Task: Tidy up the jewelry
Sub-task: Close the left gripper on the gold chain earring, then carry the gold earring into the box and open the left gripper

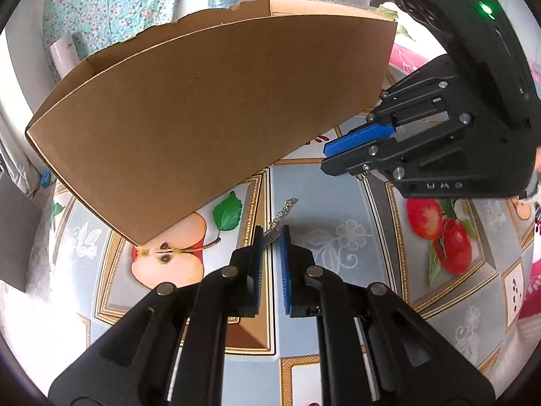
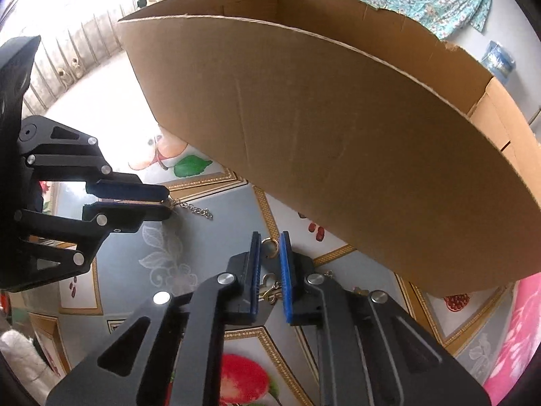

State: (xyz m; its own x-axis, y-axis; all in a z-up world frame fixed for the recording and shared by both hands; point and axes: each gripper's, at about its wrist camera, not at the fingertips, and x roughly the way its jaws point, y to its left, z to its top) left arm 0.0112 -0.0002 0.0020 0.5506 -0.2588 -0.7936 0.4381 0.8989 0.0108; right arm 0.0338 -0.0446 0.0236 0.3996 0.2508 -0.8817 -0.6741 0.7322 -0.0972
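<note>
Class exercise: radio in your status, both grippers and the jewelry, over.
Left gripper shut on silver chain. Right gripper shut on gold rings. Cardboard box close ahead, unobstructed.

Left gripper [image 1: 272, 237]: pointed steeply downward, black linkage arms spread behind it, blue pads [image 1: 258, 250] drawn close together with only a narrow gap.
Left grip: pads pinched on a thin chain [image 1: 280, 216] at their tips (seen side-on from the right wrist view too).
Right gripper [image 2: 270, 247]: also angled steeply down, blue pads [image 2: 285, 270] nearly together.
Right grip: a small gold ring piece [image 2: 269, 245] sat between the pads; contact could not be told.
Relative pose: the two grippers stood near each other, tips apart.
</note>
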